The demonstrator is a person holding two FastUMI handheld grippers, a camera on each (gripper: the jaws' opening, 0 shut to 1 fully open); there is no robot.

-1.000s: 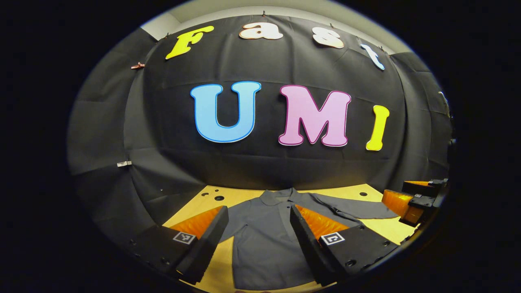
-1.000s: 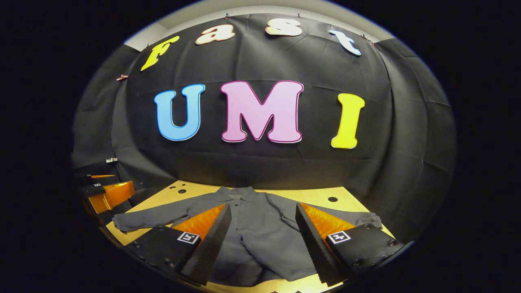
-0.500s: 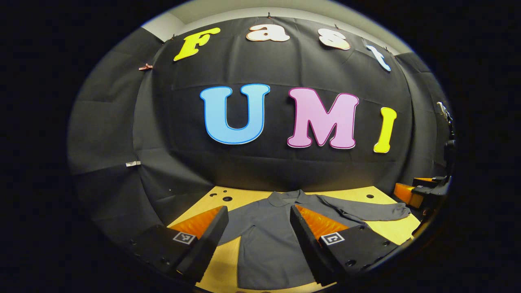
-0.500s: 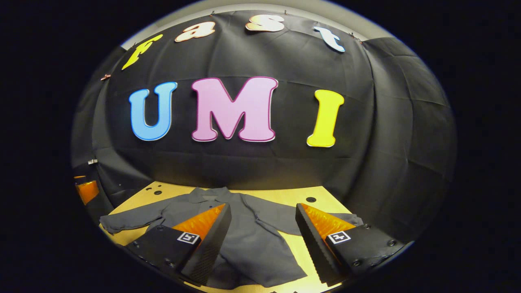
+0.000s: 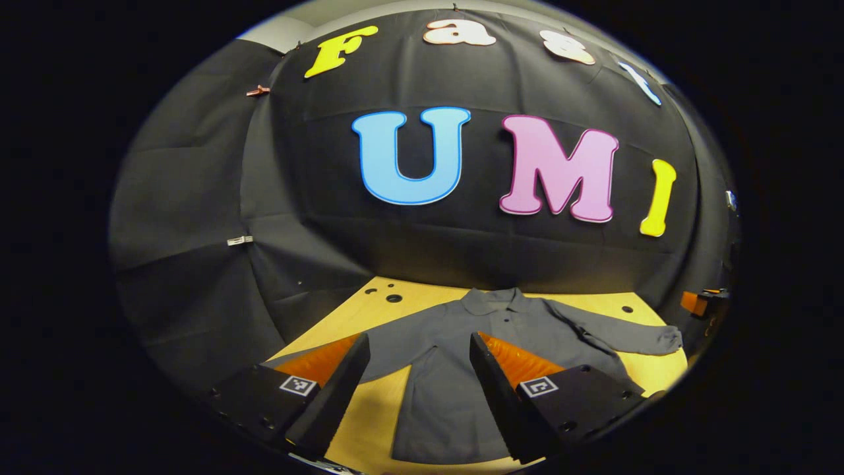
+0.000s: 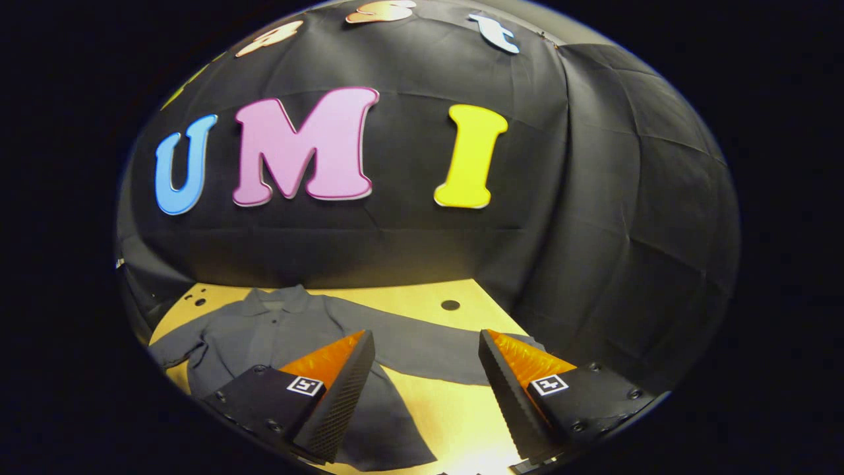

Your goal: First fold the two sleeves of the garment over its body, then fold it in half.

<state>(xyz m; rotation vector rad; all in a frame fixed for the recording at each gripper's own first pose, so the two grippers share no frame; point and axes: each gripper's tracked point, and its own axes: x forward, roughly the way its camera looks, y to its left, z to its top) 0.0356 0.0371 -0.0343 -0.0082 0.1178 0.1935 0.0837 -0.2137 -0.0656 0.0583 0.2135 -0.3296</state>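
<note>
Grey shirt [image 5: 461, 369] looks soft, limp — best pinched at a sleeve cuff [image 6: 521, 346]; both grippers [image 5: 419, 382] [image 6: 427, 382] gape, empty.

Both views low over the worktop [image 5: 369, 409] near edge, facing the back wall. Left gripper view aimed slightly left, right gripper view slightly right (shared: shirt [image 5: 455, 369], wall).

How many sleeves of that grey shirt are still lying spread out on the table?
2. One sleeve stretches out flat to the shirt's right side, seen in the left gripper view; the other sleeve spreads to the opposite side, seen in the right gripper view. Neither is folded over the body.
</note>
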